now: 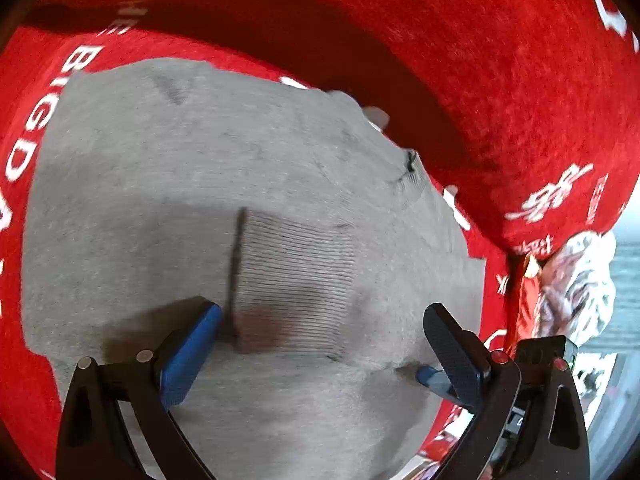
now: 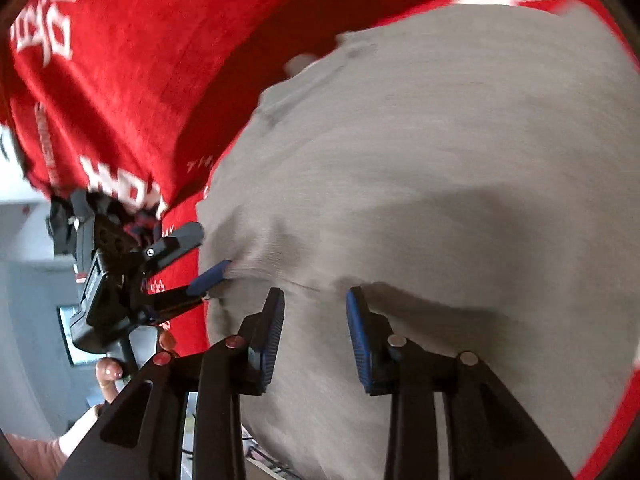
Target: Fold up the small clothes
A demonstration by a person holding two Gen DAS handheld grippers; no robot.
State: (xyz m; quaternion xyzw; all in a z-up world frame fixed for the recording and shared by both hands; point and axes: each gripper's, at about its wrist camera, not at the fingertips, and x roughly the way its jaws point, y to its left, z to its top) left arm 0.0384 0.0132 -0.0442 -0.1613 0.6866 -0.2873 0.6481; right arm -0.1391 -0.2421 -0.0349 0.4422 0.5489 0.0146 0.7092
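A grey knit garment [image 1: 200, 184] lies spread on a red cloth [image 1: 500, 80]. A ribbed cuff [image 1: 296, 280] lies folded over its middle. My left gripper [image 1: 324, 340] is open just above the garment, its fingers either side of the cuff. In the right wrist view the same garment [image 2: 440, 140] fills the right side. My right gripper [image 2: 316, 332] is open and empty, close over the fabric. The left gripper [image 2: 204, 254] shows there at the garment's left edge, jaws apart, its blue finger touching the edge.
The red cloth [image 2: 120, 80] with white lettering covers the surface and rises in a fold behind the garment. A crumpled pale patterned cloth [image 1: 576, 280] lies at the right edge. A hand [image 2: 108, 372] holds the left gripper's handle.
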